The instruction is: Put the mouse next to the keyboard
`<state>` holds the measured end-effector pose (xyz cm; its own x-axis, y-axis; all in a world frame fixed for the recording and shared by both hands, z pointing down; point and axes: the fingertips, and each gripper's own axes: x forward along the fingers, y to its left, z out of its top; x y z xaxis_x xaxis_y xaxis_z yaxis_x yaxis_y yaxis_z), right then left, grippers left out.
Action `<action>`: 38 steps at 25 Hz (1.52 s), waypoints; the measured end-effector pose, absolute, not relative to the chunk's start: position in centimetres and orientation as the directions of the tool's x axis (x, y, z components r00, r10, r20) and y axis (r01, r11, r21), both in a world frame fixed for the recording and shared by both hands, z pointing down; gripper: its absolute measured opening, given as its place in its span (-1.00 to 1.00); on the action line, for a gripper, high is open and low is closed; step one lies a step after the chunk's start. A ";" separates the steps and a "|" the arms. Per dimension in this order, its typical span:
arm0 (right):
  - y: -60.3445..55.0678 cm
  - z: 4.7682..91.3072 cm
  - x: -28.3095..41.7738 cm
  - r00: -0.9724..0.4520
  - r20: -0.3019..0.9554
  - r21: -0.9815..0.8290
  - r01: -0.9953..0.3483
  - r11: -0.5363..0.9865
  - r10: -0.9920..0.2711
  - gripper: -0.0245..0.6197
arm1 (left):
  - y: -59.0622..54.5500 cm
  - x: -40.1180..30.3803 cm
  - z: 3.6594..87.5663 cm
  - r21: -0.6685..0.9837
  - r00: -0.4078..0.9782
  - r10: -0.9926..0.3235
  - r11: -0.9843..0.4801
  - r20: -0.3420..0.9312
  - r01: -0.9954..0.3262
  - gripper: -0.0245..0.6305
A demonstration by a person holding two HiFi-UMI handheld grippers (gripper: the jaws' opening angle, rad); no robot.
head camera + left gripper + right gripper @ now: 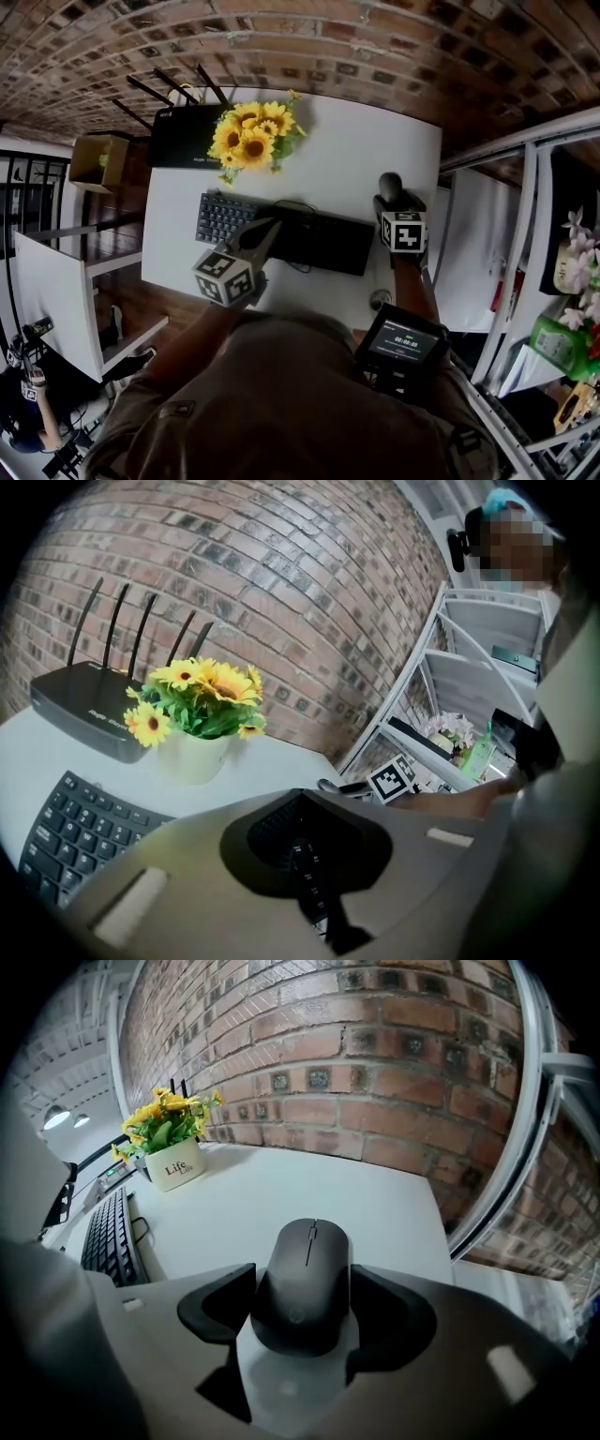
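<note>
Mouse (309, 1265): dark grey, rounded | right gripper (305, 1296) jaws wide, flanking it | left gripper (302, 844) jaws together, empty

- Head view: high above the flowers (251, 136), far off, looking steeply down.
- Left gripper view: low, near, in front of the flowers, facing the wall (309, 602).
- Right gripper view: low, farther off to their right; all three views share the flowers and the keyboard (281, 232).

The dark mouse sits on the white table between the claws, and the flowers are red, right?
Not red: the right gripper view shows yellow sunflowers in the white pot. The dark grey computer mouse does sit on the white table between the jaws of the right gripper.
</note>
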<state>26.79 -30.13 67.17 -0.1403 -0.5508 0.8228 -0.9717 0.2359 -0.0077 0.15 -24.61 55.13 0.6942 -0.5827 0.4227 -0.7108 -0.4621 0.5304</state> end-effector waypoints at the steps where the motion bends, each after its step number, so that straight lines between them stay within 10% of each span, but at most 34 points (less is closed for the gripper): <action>1: -30.2 67.2 26.8 -0.141 0.822 -0.008 -0.972 0.236 -0.552 0.11 | -24.6 0.1 55.1 0.530 0.693 -0.584 -0.461 0.422 -0.711 -0.93; 38: -14.8 66.5 27.2 -0.069 0.844 -0.078 -0.997 0.006 -0.531 0.03 | -19.7 3.9 54.0 0.549 0.839 -0.404 -0.634 0.366 -0.545 -0.93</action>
